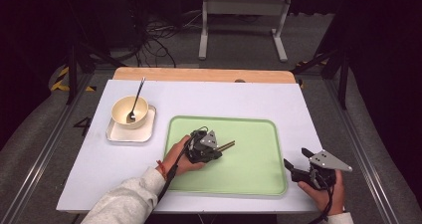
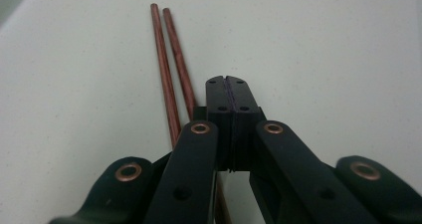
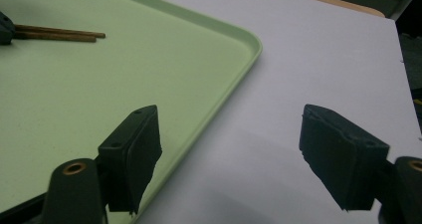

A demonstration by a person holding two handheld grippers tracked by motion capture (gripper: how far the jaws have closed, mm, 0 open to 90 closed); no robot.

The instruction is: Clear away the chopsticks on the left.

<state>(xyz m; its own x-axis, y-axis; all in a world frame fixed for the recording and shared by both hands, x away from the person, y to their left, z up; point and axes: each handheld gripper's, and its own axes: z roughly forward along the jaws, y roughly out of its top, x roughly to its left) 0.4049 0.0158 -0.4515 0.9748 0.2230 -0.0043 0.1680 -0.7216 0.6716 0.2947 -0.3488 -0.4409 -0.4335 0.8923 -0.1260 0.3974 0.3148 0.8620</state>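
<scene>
A pair of brown chopsticks (image 1: 227, 145) lies on the pale green tray (image 1: 249, 157) near its middle. My left gripper (image 1: 218, 153) rests low over the tray with its jaws pressed together and nothing between them. In the left gripper view the chopsticks (image 2: 171, 79) run just left of the closed jaws (image 2: 228, 80) and pass under the gripper body. My right gripper (image 1: 297, 159) hangs beside the tray's right edge over the white table, jaws wide apart and empty. The right gripper view (image 3: 229, 144) looks across the tray's corner (image 3: 256, 47) to the chopsticks (image 3: 54, 33) far left.
A cream bowl (image 1: 128, 112) with a fork (image 1: 135, 100) leaning in it stands on a small white square plate (image 1: 130, 133) left of the tray. The white tabletop (image 1: 224, 97) ends in a wooden strip (image 1: 204, 75) at the back.
</scene>
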